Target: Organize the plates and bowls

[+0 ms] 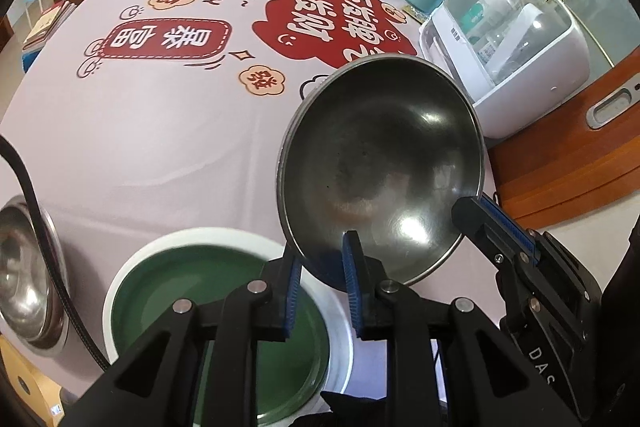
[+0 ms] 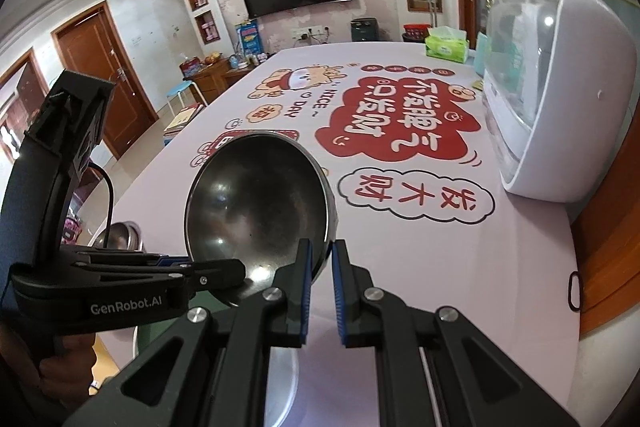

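Both grippers, left gripper [image 1: 320,291] & right gripper [image 2: 322,291], clamp the rim of the steel bowl [image 1: 380,167], held mid-air. Carry step. Next: lower onto green plate [image 1: 224,307] at 7 o'clock, or steel basin [image 1: 24,279] at 9.

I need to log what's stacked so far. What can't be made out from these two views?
- Left wrist view: the green plate is partly hidden by the left gripper.
- Left wrist view: the second steel bowl is cut by the frame edge and crossed by a cable.
- Right wrist view: the table under the held steel bowl is hidden.
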Motion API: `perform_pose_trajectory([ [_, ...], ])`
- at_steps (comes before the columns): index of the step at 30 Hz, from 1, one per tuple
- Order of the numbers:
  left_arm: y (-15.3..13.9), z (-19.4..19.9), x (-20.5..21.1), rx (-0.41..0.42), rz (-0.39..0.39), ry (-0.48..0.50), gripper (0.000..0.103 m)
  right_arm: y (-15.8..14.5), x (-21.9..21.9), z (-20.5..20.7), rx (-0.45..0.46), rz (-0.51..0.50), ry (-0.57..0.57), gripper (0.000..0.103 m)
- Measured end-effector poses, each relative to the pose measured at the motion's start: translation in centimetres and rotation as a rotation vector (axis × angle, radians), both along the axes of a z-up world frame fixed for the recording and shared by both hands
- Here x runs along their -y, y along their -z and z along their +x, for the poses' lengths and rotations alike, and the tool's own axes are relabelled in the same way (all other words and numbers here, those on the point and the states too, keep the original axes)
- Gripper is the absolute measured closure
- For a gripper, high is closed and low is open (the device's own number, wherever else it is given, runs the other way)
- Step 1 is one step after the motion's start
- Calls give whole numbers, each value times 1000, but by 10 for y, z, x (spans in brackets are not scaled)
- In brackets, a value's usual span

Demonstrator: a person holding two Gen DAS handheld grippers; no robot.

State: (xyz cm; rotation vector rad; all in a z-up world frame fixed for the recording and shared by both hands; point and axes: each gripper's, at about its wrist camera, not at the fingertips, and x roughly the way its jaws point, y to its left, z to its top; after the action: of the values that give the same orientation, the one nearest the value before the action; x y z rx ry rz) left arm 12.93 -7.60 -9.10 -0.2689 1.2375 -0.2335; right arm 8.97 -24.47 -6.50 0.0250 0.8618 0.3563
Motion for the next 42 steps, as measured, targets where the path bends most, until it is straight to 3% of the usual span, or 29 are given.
perform_pose_trajectory([
  [15,-14,-51,-55,26,-35,-81,83,-15,-55,-34,59,-52,-134,94],
  [32,-8,-97,-141,-36,-13,-190,82,-9,-139,-58,8,-36,-259,94],
  [42,-10,-109,-185,-61,27,-199,82,-7,-185,-68,-7,-14,-276,94],
])
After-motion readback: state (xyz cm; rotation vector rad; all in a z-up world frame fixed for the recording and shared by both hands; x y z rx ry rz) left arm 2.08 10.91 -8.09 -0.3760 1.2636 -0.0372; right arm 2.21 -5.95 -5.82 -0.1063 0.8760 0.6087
